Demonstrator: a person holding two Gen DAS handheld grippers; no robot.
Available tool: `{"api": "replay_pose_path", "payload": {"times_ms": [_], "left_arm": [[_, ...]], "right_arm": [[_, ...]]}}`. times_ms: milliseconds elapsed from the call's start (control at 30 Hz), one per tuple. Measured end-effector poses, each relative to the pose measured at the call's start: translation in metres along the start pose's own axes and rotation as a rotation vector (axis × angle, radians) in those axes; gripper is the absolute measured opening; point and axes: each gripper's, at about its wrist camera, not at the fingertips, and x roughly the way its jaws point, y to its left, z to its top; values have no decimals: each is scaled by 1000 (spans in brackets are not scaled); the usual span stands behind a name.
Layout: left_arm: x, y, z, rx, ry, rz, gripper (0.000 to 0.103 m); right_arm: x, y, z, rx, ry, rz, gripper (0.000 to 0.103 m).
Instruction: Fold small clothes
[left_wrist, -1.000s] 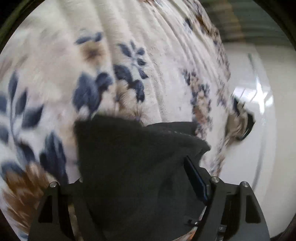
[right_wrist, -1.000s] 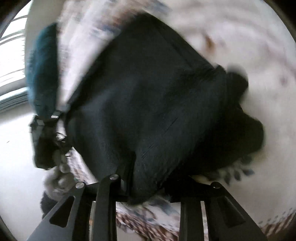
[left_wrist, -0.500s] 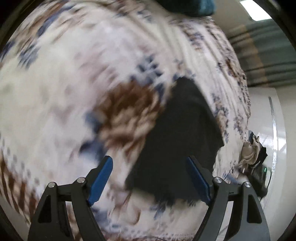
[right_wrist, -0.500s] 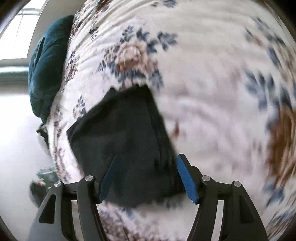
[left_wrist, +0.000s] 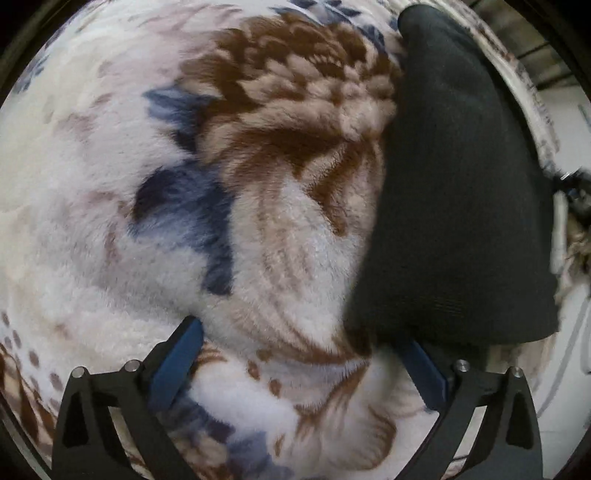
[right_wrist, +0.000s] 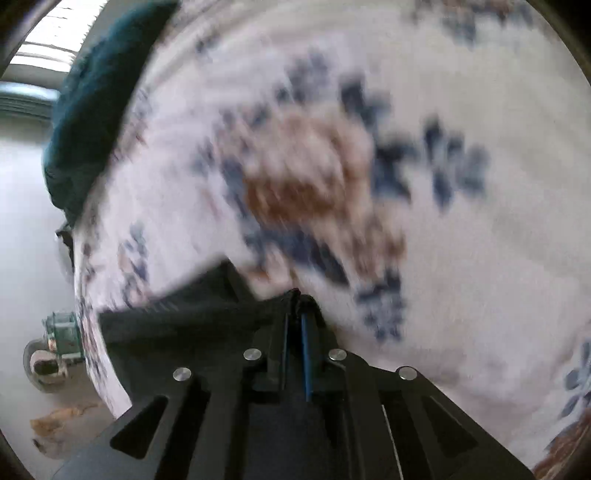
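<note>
1. A plush floral blanket (left_wrist: 110, 221), white with brown blooms and navy leaves, fills nearly all of both views; the right wrist view of it (right_wrist: 461, 240) is smeared by motion blur.

2. The dark folded garment (left_wrist: 461, 192) lies flat on the blanket at the right of the left wrist view, its lower edge just above the right blue pad. In the right wrist view the same garment (right_wrist: 177, 332) sits at lower left, beside and partly under the gripper body, near the blanket's edge.

3. A teal cushion or bundle (right_wrist: 92, 122) rests at the blanket's far left edge in the right wrist view, well apart from the garment.

4. The left gripper (left_wrist: 299, 354) hangs over the blanket with its jaws spread wide, having just been opening; only blanket pile lies between them, and the garment stays outside to the right.

5. The right gripper (right_wrist: 295, 299) has its jaws pressed together, having just been closing; whether a thin fold of the garment is pinched at the tips cannot be told.

6. Small clutter (right_wrist: 55, 350) sits on the pale floor below the blanket's edge.
</note>
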Motion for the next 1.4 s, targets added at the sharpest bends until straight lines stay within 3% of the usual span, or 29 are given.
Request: {"api": "replay_pose_path", "payload": {"times_ms": [67, 133, 267, 333, 400, 467, 633, 667, 700, 800, 900, 1033, 1067, 1133, 1200, 1267, 1333, 1367, 1400], "left_arm": [[6, -10, 0, 15, 2, 57, 103], [9, -18, 0, 7, -9, 103, 103], [9, -29, 6, -24, 36, 115, 103], [-9, -30, 11, -67, 28, 75, 101], [-32, -32, 7, -85, -4, 58, 100], [-59, -38, 5, -85, -55, 50, 100], [-70, -59, 27, -42, -102, 63, 100], [-66, -63, 32, -39, -96, 62, 100], [-62, -66, 38, -42, -90, 61, 100], [-62, -67, 48, -52, -94, 24, 100], [-66, -71, 53, -32, -103, 13, 100], [-69, -63, 45, -27, -85, 15, 100], [-70, -61, 44, -34, -82, 11, 100], [-71, -58, 43, -50, -79, -1, 100], [-72, -56, 41, -54, -80, -6, 100], [-69, -55, 40, -56, -77, -8, 100], [-67, -52, 39, -62, -72, -9, 100], [-66, -52, 39, -68, -72, -15, 100], [-66, -52, 40, -73, -76, -19, 100]], "right_arm": [[-5, 2, 9, 13, -16, 8, 6], [3, 7, 16, -7, 1, -40, 6], [26, 12, 19, -39, 89, -83, 9], [13, 2, 11, -20, 101, -71, 20], [-8, -10, -5, -9, 116, -57, 47], [-22, -28, -36, 46, 177, -15, 49], [-15, -62, -108, 197, 320, 59, 49], [-13, -66, -121, 226, 300, 74, 39], [-15, -67, -128, 242, 265, 57, 8], [-40, -63, -143, 271, 147, 60, 6], [-70, -55, -158, 261, 87, 35, 5], [-52, -72, -179, 300, 198, -41, 8], [-44, -83, -185, 347, 233, -41, 13], [-42, -106, -196, 493, 229, 71, 24], [-42, -122, -207, 629, 200, 209, 62], [-28, -129, -217, 727, 199, 345, 71], [-13, -133, -222, 786, 210, 408, 71], [-6, -131, -220, 793, 173, 441, 68], [-4, -125, -218, 771, 151, 437, 40]]}}
